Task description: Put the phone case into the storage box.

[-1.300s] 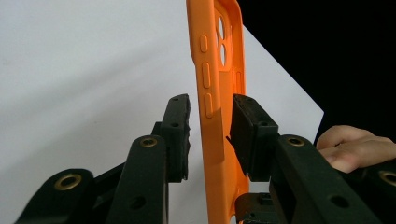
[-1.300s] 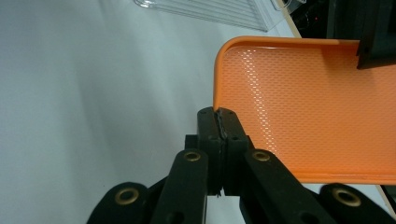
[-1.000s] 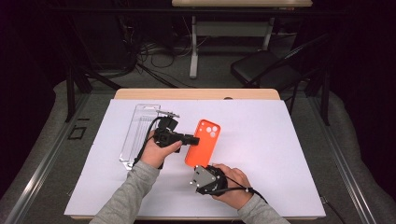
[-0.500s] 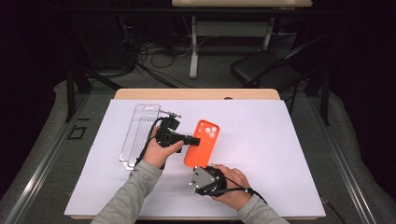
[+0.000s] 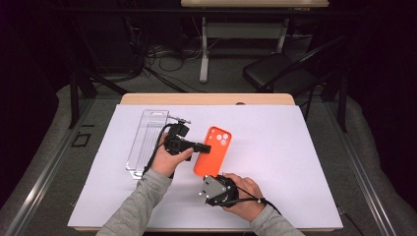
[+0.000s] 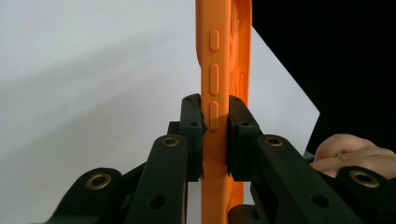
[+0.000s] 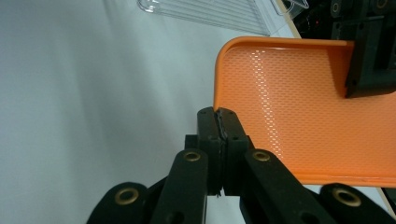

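We read no brand, label or writing on the orange phone case; its side wall carries only moulded button shapes, and its inside, in the right gripper view, has a fine dotted texture. The case sits near the middle of the white surface, its camera cutout at the far end, and we see it held up between two grips.

The left gripper comes at it from the left, and its jaws have just been closing: in the left gripper view they now clamp the case's side wall, one pad on each face of it. The right gripper comes from the near end; in the right gripper view its jaws are pressed together at the case's rounded corner, pinching the thin edge there.

To the left of the case a clear plastic tray lies flat on the surface, just beyond the left hand. Nothing stands between the case and either pair of jaws. Behind the surface we see a black chair and cables on the floor.
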`<state>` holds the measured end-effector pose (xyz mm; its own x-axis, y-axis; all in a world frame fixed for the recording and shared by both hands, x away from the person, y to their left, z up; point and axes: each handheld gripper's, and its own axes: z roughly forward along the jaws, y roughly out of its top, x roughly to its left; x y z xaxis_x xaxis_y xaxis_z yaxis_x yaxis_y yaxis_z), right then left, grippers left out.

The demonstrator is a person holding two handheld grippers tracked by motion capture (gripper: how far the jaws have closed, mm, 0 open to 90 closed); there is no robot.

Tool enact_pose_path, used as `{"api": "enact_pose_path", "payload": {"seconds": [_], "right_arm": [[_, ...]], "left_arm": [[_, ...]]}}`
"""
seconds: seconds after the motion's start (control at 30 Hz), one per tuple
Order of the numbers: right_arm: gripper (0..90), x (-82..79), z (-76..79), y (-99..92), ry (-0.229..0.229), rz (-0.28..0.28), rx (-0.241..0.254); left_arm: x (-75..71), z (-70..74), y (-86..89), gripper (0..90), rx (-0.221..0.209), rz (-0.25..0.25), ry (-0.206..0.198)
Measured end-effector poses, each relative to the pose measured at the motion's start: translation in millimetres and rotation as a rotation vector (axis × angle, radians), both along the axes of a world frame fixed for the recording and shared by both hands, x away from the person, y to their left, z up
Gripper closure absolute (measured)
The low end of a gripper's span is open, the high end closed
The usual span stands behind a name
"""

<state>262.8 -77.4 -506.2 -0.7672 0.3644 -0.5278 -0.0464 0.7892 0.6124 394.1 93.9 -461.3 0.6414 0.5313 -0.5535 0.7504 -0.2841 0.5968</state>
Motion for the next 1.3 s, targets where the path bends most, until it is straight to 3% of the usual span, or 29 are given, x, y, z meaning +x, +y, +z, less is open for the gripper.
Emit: {"api": "enact_pose_path", "payload": {"seconds": [0.63, 1.3], "right_arm": [[89.4, 0.7, 0.4, -0.5, 0.002, -0.003, 0.008], [88.0, 2.1, 0.3, -0.5, 0.022, -0.004, 0.023]], "left_arm": [[-0.4, 0.1, 0.6, 80.5, -0.003, 0.041, 0.029], [-1.5, 0.6, 1.5, 80.8, 0.000, 0.041, 0.030]]}}
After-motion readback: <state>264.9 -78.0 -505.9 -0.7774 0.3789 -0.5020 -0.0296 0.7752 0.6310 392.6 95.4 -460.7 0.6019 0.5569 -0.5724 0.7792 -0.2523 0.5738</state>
